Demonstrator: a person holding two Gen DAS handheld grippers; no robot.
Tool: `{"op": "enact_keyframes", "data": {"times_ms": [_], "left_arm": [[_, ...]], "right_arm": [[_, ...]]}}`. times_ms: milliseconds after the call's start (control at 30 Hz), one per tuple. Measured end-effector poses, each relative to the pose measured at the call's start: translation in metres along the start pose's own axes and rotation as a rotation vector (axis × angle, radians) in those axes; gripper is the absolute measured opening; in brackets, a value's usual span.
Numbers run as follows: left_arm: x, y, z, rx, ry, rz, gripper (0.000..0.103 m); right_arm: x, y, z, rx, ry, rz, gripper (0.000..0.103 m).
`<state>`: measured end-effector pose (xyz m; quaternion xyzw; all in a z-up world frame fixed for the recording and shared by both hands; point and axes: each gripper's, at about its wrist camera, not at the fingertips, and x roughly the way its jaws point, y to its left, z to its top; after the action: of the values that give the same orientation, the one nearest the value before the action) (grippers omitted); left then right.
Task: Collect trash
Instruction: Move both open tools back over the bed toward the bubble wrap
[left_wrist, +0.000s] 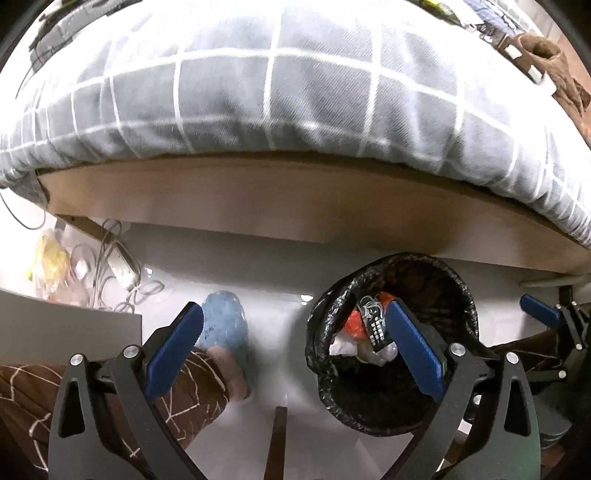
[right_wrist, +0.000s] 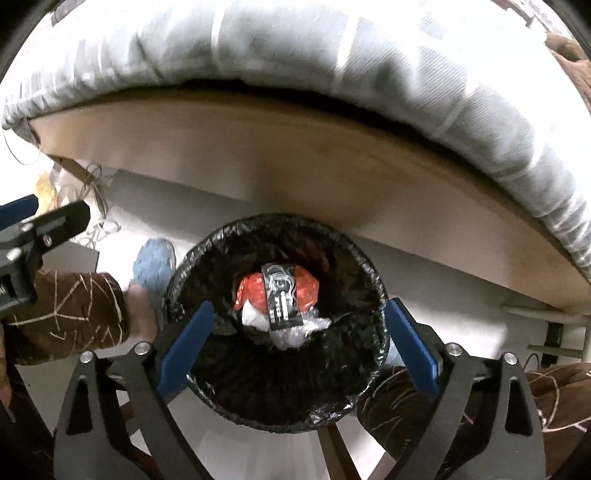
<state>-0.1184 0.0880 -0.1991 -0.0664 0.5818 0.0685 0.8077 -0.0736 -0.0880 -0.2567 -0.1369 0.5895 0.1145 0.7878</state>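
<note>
the right gripper is hanging directly over the bin, its tongs spread wide and holding nothing. the bin, lined with a black bag, is standing on the pale floor just beside the wooden bed frame. inside it a black wrapper is lying on top of a red packet and some crumpled white plastic. the left gripper is also gaping wide and empty, sitting to the left of the bin above bare floor, near a foot in a blue slipper. judging by this, a drop is just finishing. to do it well, the tongs should be lifting straight up, staying clear of the liner's rim so the bag is not dragged out. a tangle of cables is lying further left.
</note>
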Motion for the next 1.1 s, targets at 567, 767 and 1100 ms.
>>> {"op": "enact_keyframes", "data": {"times_ms": [567, 767, 1100], "left_arm": [[-0.077, -0.027, 0.017, 0.048, -0.195, -0.055, 0.097], [-0.103, -0.036, 0.023, 0.05, -0.276, -0.043, 0.097], [-0.141, -0.049, 0.04, 0.087, -0.342, -0.05, 0.097]], "right_arm": [[-0.103, -0.043, 0.008, 0.124, -0.326, -0.05, 0.095], [-0.131, -0.063, 0.008, 0.179, -0.36, -0.052, 0.095], [-0.182, -0.086, 0.017, 0.2, -0.476, -0.084, 0.095]]}}
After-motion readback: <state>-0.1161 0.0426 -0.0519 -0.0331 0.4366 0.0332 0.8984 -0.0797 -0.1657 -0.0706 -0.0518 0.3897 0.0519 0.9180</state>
